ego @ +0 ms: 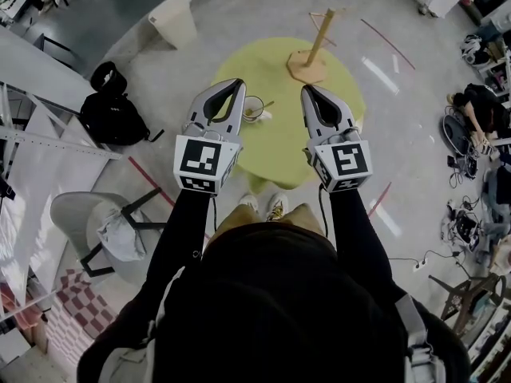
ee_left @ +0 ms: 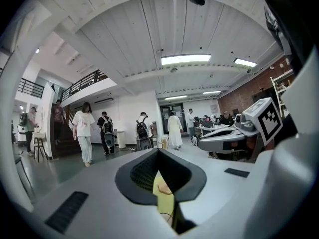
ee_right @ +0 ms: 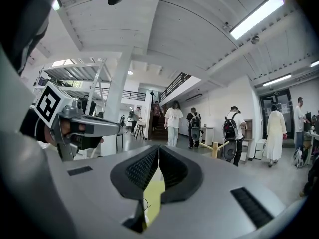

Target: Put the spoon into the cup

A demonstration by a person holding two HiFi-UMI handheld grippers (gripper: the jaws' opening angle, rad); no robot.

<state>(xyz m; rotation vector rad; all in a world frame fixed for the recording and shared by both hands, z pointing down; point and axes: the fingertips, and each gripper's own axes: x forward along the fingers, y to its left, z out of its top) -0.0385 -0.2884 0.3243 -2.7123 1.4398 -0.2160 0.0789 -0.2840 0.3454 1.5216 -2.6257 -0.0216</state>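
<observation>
A white cup (ego: 253,108) stands on the round yellow-green table (ego: 271,154), seen between my two grippers in the head view. A spoon (ego: 266,104) rests in the cup, its handle leaning out to the right. My left gripper (ego: 238,84) is held level above the table, left of the cup, with its jaws shut and nothing in them; its own view shows the tips (ee_left: 158,151) meeting. My right gripper (ego: 306,91) hovers to the right of the cup, also shut and empty, with its tips (ee_right: 158,147) together. Neither gripper touches the cup.
A wooden stand (ego: 310,58) sits at the table's far side. On the floor are a white bin (ego: 176,20), a black backpack (ego: 112,112) and a grey chair (ego: 84,218). Several people (ee_left: 83,131) walk in the hall ahead.
</observation>
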